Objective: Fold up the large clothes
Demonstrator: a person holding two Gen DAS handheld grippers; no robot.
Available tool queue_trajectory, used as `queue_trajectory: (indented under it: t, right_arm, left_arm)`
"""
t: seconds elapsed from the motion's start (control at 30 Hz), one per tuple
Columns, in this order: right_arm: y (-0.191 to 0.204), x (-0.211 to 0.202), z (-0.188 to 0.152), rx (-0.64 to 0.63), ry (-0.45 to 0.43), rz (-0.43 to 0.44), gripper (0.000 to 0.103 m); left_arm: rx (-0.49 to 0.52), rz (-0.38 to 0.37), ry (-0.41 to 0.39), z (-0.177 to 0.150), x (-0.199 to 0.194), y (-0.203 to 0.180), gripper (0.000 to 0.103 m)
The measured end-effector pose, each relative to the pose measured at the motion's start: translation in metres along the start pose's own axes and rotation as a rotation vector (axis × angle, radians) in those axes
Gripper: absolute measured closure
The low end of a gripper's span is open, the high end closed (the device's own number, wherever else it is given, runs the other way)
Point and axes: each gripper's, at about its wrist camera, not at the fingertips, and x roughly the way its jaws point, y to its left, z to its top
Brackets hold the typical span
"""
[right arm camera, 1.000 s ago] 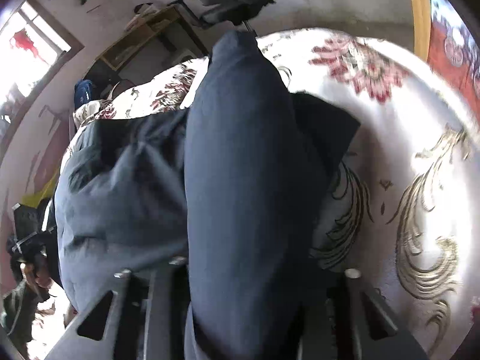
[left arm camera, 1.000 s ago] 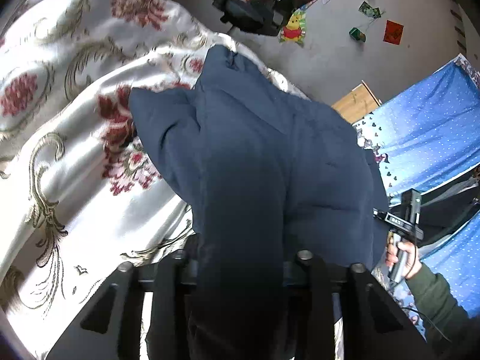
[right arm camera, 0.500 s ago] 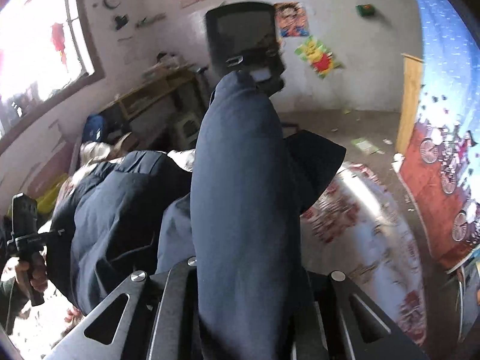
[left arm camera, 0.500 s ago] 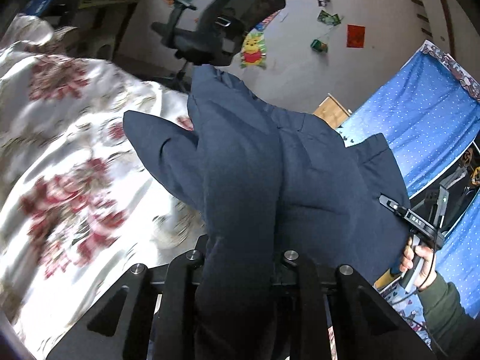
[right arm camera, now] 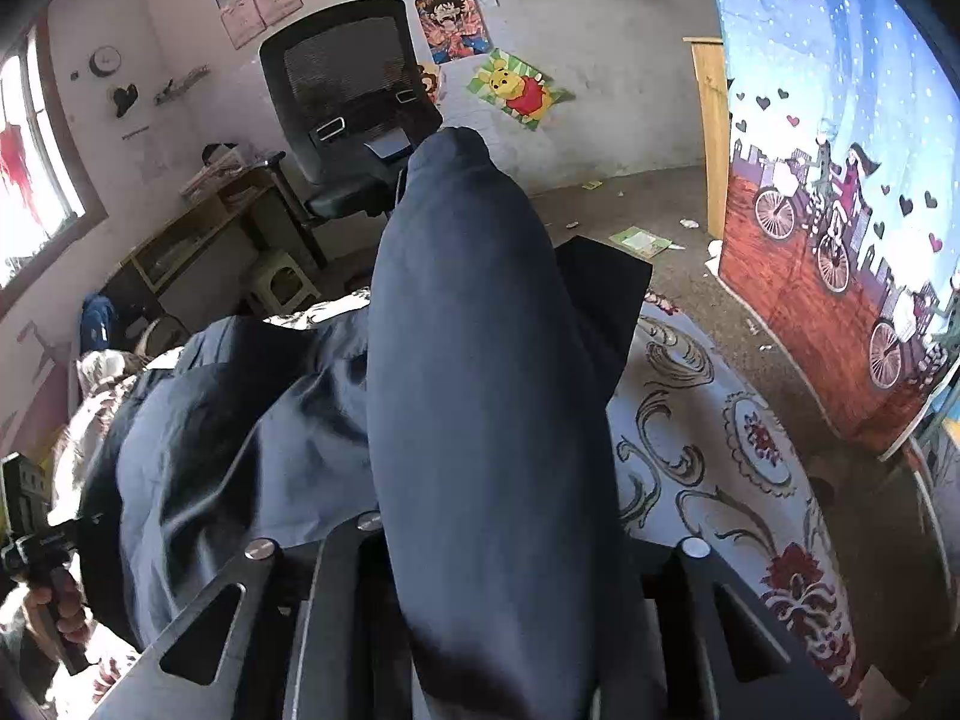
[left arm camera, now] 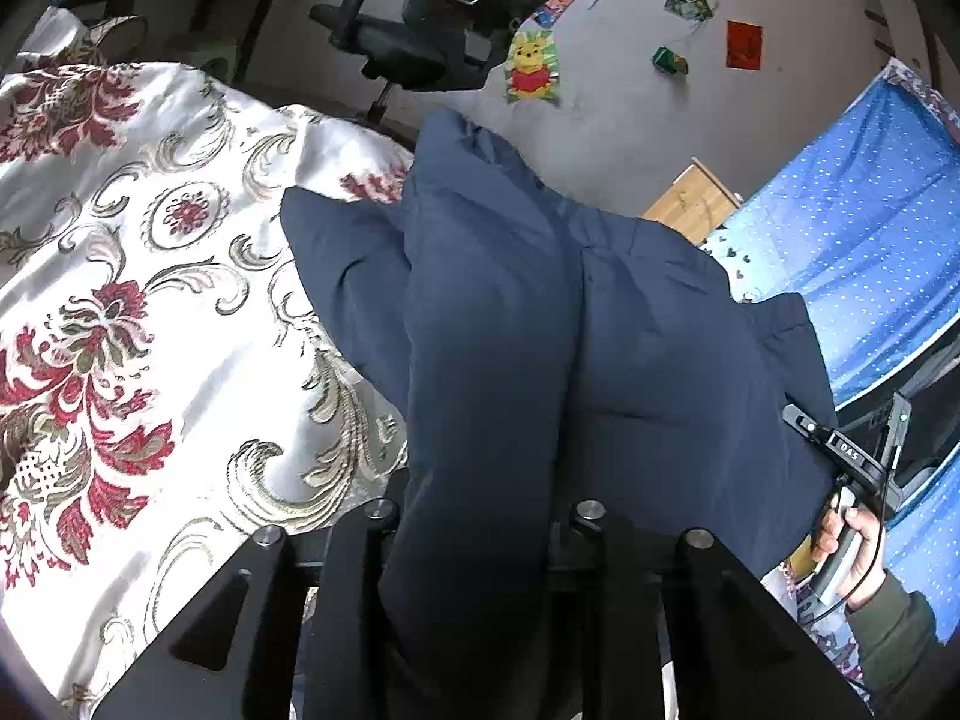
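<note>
Both grippers, left and right, are clamped on the navy garment, lifted above the bedspread; the folding seems hardly begun.

Daylight poured from the blown-out window, glaring off the satin bedspread; frames were sharp, with fisheye bending and dark corners.

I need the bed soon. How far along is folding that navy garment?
Partly done: the navy garment looks bunched or doubled, though no finished fold shows. In hand: the left tool and the right tool each grip a thick fold, lifted over the floral bedspread. Left: laying it down, squaring it, further folds.
</note>
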Motion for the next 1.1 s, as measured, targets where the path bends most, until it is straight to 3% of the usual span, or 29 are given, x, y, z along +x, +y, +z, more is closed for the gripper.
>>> queue_trajectory:
  t: [0.07, 0.13, 0.17, 0.33, 0.47, 0.5, 0.53, 0.6, 0.63, 0.93, 1.1]
  right_arm:
    - [0.004, -0.001, 0.000, -0.019, -0.001, -0.038, 0.065]
    - [0.008, -0.003, -0.001, -0.038, 0.002, -0.092, 0.029]
    - [0.010, -0.004, 0.000, -0.046, 0.000, -0.115, 0.023]
    - [0.013, -0.008, -0.006, -0.085, 0.007, -0.189, 0.018]
    - [0.019, -0.021, -0.011, -0.090, -0.013, -0.196, 0.011]
    - [0.022, -0.025, -0.013, -0.093, -0.023, -0.196, 0.009]
    - [0.024, -0.029, -0.014, -0.096, -0.035, -0.197, 0.009]
    - [0.029, -0.037, -0.017, -0.097, -0.058, -0.192, 0.008]
    - [0.032, -0.042, -0.017, -0.093, -0.069, -0.186, 0.007]
    - [0.064, -0.089, -0.025, -0.116, -0.186, -0.159, 0.000]
    - [0.080, -0.113, -0.029, -0.136, -0.244, -0.130, 0.000]
  left_arm:
    - [-0.014, 0.042, 0.011, -0.002, 0.003, 0.001, 0.073]
    - [-0.034, 0.086, 0.017, -0.003, 0.005, 0.002, 0.063]
    - [-0.050, 0.107, 0.017, -0.005, 0.006, 0.004, 0.061]
    - [-0.070, 0.232, -0.013, -0.015, -0.007, -0.003, 0.044]
    - [-0.018, 0.340, -0.116, -0.017, -0.023, -0.024, 0.037]
    - [-0.008, 0.352, -0.134, -0.019, -0.029, -0.027, 0.030]
    - [0.000, 0.363, -0.149, -0.020, -0.033, -0.032, 0.015]
    - [0.014, 0.373, -0.195, -0.022, -0.041, -0.043, 0.005]
    - [0.030, 0.379, -0.233, -0.025, -0.047, -0.051, 0.005]
    - [0.150, 0.429, -0.337, -0.039, -0.081, -0.103, 0.002]
    - [0.209, 0.407, -0.388, -0.049, -0.105, -0.127, 0.002]
